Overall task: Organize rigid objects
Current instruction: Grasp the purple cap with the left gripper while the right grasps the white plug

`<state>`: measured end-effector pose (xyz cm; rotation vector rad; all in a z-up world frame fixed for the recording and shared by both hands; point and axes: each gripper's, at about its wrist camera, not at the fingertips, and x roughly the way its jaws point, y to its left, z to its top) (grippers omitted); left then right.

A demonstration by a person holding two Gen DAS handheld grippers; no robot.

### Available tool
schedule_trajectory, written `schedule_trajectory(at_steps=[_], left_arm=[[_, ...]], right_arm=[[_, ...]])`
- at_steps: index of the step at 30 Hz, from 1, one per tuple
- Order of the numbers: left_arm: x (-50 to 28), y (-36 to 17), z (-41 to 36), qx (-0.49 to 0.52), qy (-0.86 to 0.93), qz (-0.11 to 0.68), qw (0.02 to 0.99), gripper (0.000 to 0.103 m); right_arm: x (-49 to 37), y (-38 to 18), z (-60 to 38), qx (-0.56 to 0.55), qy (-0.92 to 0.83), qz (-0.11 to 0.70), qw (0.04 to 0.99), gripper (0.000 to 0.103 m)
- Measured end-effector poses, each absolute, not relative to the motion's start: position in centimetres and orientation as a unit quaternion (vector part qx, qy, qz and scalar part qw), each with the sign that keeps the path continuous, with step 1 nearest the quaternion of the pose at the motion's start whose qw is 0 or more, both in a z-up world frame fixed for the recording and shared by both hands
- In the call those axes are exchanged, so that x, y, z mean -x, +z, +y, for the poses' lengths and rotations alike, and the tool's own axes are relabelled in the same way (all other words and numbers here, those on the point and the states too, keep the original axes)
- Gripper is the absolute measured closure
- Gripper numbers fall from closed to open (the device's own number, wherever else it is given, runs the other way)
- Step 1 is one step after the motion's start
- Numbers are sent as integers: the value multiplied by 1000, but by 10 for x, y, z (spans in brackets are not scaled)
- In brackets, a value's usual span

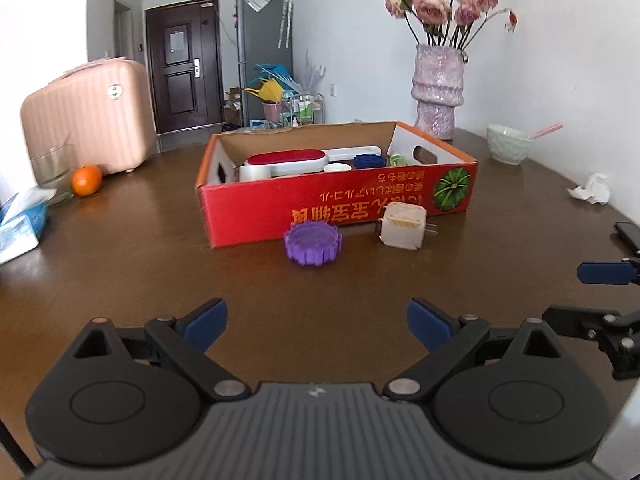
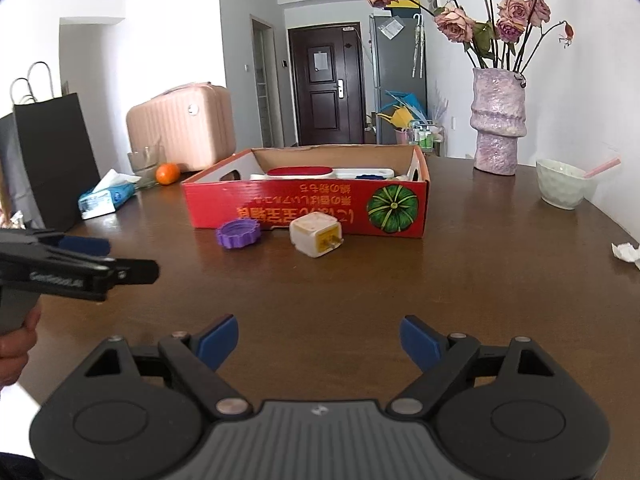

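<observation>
Nearest your lens, your left gripper (image 1: 317, 325) hangs over the bare brown table (image 1: 160, 264) with its jaws spread wide and nothing between them. Your right gripper (image 2: 319, 340) is the same: jaws spread, empty, low over the table. At 12 o'clock from the left gripper lies the purple toothed cap (image 1: 312, 245), flat on the table, just in front of the red cardboard box (image 1: 340, 204). At 1 o'clock stands the white plug adapter (image 1: 404, 227), prongs pointing right, also close against the box's front wall. Inside the box lie a red-topped white brush (image 1: 286, 161) and a blue toothed cap (image 1: 369, 160). The orange (image 1: 86, 179) sits at 10 o'clock.
</observation>
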<state>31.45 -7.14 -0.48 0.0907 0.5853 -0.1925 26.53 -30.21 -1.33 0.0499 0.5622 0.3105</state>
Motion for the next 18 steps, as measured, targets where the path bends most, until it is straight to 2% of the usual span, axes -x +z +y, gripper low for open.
schedule_trajectory(at_steps=[6,10,15,17,18], left_arm=[[-378,-17,-82,-54,-109,298,947,8],[-416,-26,-82,-34,-116,318,940,26],[-443,-39,-79,-13,-124,333,935,38],[-447,-43,-78,-14,-125,336,933,47],[-448,-44,-78,-14,-122,335,934,47]], right_arm=[[-316,-12,-286,5,158,279,947,23],[-358,-11,-273,21,166,278,946,29],[-408,-16,-254,38,176,284,942,33],[-424,-22,-246,48,180,291,938,33],[-432,-25,-243,53,182,297,936,33]])
